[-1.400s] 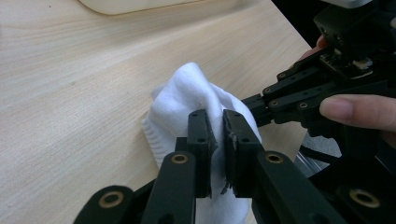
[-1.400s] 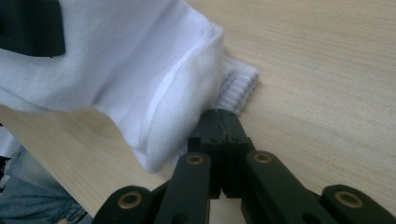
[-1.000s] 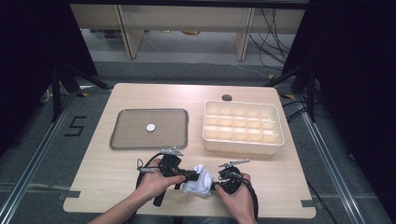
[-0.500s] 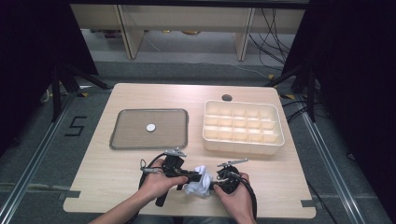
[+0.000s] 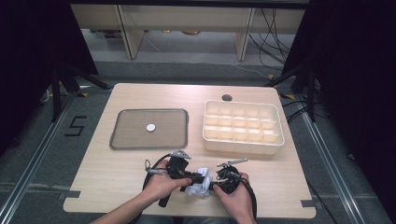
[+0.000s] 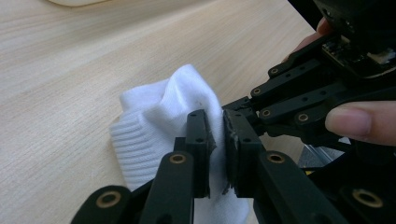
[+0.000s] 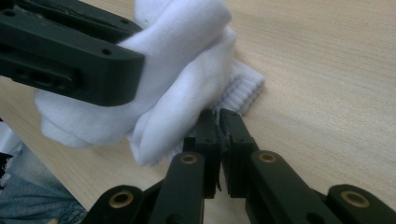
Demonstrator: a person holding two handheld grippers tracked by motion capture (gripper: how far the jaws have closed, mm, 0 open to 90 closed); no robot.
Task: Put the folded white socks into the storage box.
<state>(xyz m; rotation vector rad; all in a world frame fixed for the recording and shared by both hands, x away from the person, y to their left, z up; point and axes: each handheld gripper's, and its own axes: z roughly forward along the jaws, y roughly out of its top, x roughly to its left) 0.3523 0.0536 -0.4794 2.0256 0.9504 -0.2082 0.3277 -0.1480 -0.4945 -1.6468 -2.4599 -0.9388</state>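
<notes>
Both claws are working a white sock (image 5: 198, 187) at the near edge of the counter (image 5: 116, 172), roughly mid-way along it, between the two hands.

Left claw (image 6: 215, 140): jaws nearly together, clamped on a fold of sock fabric. A thin layer is pinched between the pads. The ribbed cuff (image 6: 133, 142) hangs off to the side, resting on the counter.

Right claw (image 7: 218, 135): jaws also nearly together. The tips sit at the edge of the sock right by the cuff ribbing (image 7: 243, 91), pinching at most a sliver of cloth; can't confirm a solid bite from this angle.

The sock is bunched up and partly lifted, the lower part touching the wood.

My read on the step: this is a two-point grip to spread or fold the sock. To do it well:
- re-seat the right claw deeper before pulling; a tip-only pinch on knit will slip
- grab a single layer on each side, else the bunch won't open
- pull apart level and slow, keeping the fabric just off the counter so it doesn't drag
- keep the two claws from knocking together, they're very close

The tray (image 5: 149, 129) with a coin-like disc (image 5: 150, 127) and the divided bin (image 5: 243, 127) sit toward the far side, well apart from the work.
</notes>
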